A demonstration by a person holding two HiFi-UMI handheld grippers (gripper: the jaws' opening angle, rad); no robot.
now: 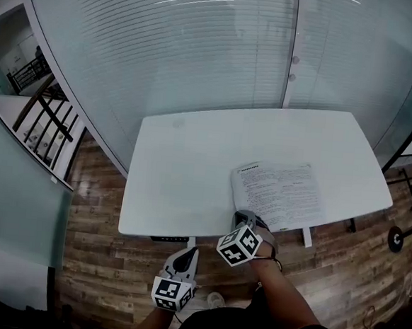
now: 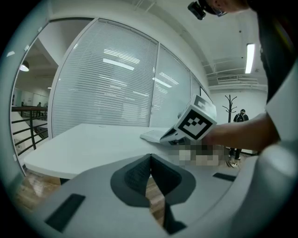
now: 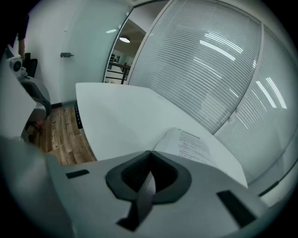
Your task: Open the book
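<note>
Lying near table [image 1: 184,173] edge: book [image 1: 280,193], seemingly light, floppy, best lifted at cover corner; left tongs [image 1: 186,258], right tongs [image 1: 248,219] pressed together, empty.

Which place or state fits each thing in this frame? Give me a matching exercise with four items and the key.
Things:
1. white rectangular table
2. white paper book with black printed text
3. grey left gripper
4. grey right gripper

Places or states:
A. at the table's near edge, by the book's near corner, jaws together
B. short of the table, over the wooden floor, jaws together
C. lying flat on the table's right front part
D. standing before a glass wall with blinds

Pairs: 1-D, 2-C, 3-B, 4-A
</note>
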